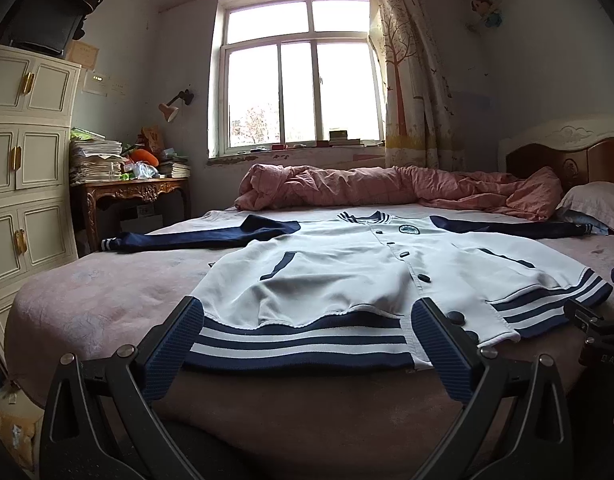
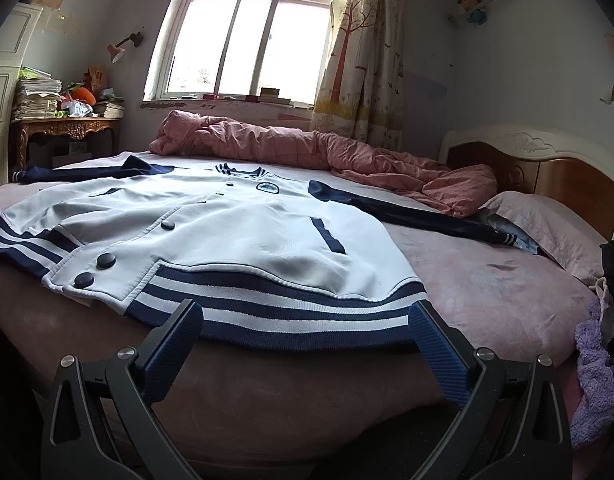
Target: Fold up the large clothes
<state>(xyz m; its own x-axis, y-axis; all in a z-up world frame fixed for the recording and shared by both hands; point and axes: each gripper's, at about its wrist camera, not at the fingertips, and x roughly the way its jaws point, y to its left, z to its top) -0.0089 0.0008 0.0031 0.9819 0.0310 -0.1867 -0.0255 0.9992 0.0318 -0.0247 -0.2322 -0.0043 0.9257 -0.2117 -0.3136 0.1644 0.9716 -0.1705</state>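
1. On the bed [image 1: 107,300], a white jacket [image 1: 347,268] with navy sleeves lay front-up and buttoned, its collar toward the window and its striped hem [image 1: 299,344] at the near edge, both sleeves stretched out sideways. That flat, open spread suited a fold begun from the hem or the sides.

2. Just short of the hem's left half sat the left gripper [image 1: 307,344], jaws spread as wide as they go and nothing between them; the striped band showed through the gap, probably lined up for a pinch on that part of the hem.

3. At the hem's right half sat the right gripper [image 2: 307,332], jaws equally wide and empty, its right finger close to the jacket's bottom right corner. Whether either finger tip already touched the cloth was hard to judge through the fisheye view.

4. One tool on each half of the hem suggested a two-handed lift, so the broad garment would rise evenly rather than sag in the middle.

5. A rumpled pink quilt [image 2: 307,148] lay pushed to the far side under the window and a pillow [image 2: 547,224] sat by the headboard, leaving the mattress free for folding.

6. By my reading, no fold had been made yet.
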